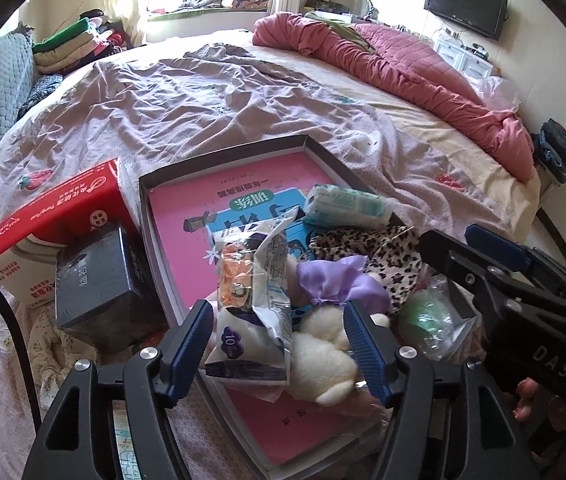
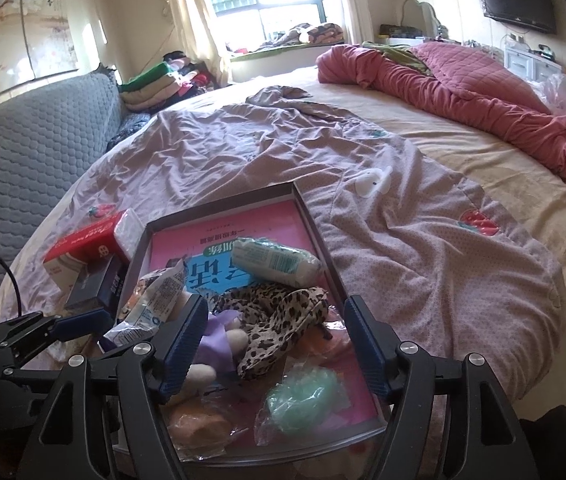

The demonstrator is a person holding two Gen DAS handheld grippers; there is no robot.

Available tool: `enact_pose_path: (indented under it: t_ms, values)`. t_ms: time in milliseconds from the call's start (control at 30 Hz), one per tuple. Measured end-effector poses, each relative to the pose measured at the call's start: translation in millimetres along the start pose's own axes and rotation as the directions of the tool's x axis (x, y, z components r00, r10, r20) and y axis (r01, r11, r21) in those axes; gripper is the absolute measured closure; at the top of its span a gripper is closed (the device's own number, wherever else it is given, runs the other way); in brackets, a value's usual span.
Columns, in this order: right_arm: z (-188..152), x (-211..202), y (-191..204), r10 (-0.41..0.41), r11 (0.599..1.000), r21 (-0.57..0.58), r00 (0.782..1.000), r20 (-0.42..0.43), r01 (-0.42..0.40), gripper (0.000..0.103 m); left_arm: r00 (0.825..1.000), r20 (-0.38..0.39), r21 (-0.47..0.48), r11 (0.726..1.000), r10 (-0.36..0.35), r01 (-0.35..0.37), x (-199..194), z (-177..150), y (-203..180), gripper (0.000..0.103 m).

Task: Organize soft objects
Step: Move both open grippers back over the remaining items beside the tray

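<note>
Both grippers hang over a shallow grey tray (image 2: 319, 220) on the bed, and neither is grasping anything. Between the spread, released fingers of the left gripper (image 1: 279, 344) lie a cream plush toy (image 1: 323, 364) with a purple bow and a crinkly snack packet (image 1: 251, 320), unpinched. The right gripper (image 2: 275, 344), likewise released, frames a leopard-print cloth (image 2: 279, 320) and a bagged green sponge (image 2: 303, 396). A wrapped tissue pack (image 2: 275, 264) rests further back on the pink book lining the tray. Outside, at its left edge, stand a red carton (image 1: 59, 216) and a dark box (image 1: 99, 284). The heap is loose: closing on the plush may snag the packet too, and the two tools sit close enough to collide.
</note>
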State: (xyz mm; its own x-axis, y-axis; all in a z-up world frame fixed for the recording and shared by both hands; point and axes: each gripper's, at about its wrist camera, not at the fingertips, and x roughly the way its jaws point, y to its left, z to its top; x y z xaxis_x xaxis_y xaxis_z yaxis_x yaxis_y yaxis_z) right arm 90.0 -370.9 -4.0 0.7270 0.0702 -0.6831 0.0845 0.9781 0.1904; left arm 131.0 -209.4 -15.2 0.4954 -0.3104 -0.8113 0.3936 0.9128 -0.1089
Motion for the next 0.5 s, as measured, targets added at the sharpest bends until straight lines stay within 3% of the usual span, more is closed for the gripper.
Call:
enact_pose_path:
  t_ms: [500]
  values:
    - [3.9, -13.2, 2.2, -0.009, 1.000, -0.002, 1.000, 0.025, 0.010, 0.029, 0.999, 0.039, -0.012, 1.000, -0.004, 0.004, -23.1, -1.2, 7.5, 0.033]
